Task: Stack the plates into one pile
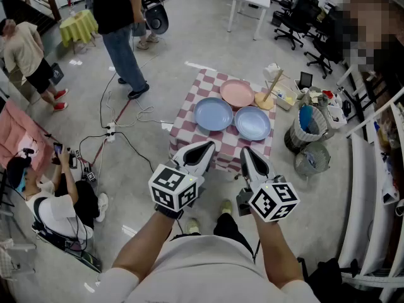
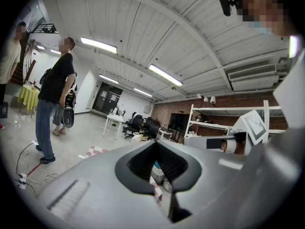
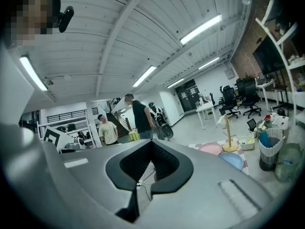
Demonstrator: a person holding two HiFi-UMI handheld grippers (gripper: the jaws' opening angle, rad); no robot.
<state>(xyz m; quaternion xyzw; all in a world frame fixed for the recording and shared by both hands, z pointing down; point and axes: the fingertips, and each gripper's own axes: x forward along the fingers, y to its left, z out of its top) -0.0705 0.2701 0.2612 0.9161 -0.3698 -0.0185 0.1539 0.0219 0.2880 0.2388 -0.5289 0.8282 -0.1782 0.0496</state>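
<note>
Three plates lie side by side on a small table with a red-and-white checked cloth (image 1: 187,112): a pink plate (image 1: 237,93) at the back, a blue plate (image 1: 213,114) at front left and a second blue plate (image 1: 252,123) at front right. The right gripper view shows the pink plate (image 3: 209,148) and one blue plate (image 3: 233,160). My left gripper (image 1: 203,147) and right gripper (image 1: 247,151) hover side by side just short of the table's near edge, above the floor. Both are shut and hold nothing, which also shows for the left gripper (image 2: 155,144) and right gripper (image 3: 151,144).
A wooden stand (image 1: 271,92) rises at the table's back right corner. Bins (image 1: 307,126) and a wire basket (image 1: 312,160) stand to the right of the table, then a white railing (image 1: 363,169). Cables and a power strip (image 1: 110,131) lie on the floor at left. A person (image 1: 120,30) stands beyond.
</note>
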